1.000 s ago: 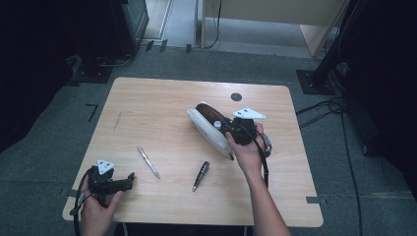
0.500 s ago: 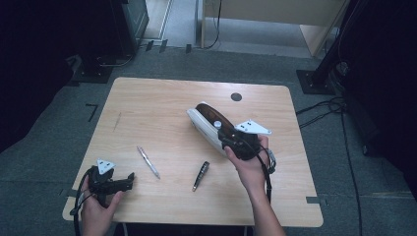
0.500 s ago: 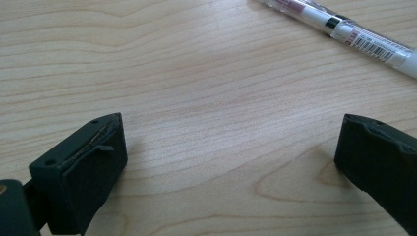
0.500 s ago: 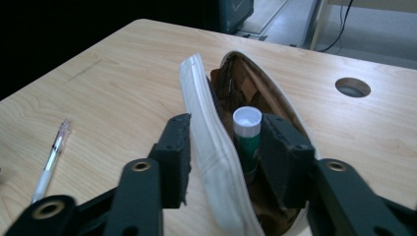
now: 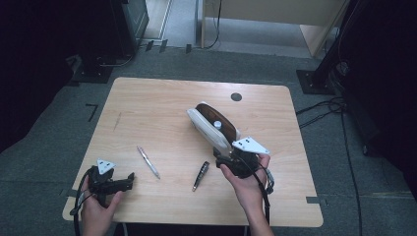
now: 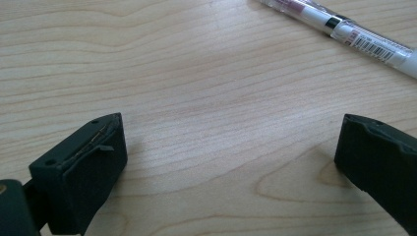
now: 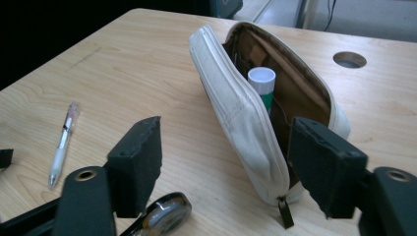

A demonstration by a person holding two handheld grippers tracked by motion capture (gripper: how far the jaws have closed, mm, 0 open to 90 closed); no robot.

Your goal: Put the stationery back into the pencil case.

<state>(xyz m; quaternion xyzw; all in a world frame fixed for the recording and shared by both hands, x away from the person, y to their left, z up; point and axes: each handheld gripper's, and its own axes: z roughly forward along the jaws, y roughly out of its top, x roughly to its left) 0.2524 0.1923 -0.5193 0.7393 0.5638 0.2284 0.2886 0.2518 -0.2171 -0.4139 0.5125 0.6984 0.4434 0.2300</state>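
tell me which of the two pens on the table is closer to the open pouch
The dark pen, lying just left of the right gripper near the white pouch. The pale clear pen lies farther left.

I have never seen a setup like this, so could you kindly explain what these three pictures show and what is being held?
There is no robot here: a person sits at a wooden table holding one hand-held gripper in each hand. The high view looks down from above the person's side. The left hand-held gripper rests near the table's near left corner; the right hand-held gripper is by a white pencil case. The other two pictures come from cameras riding on each gripper, looking along its black jaws. Both grippers are open and hold nothing. The case stands unzipped with a white-capped stick inside. On the table also lie a clear pen and a dark pen.
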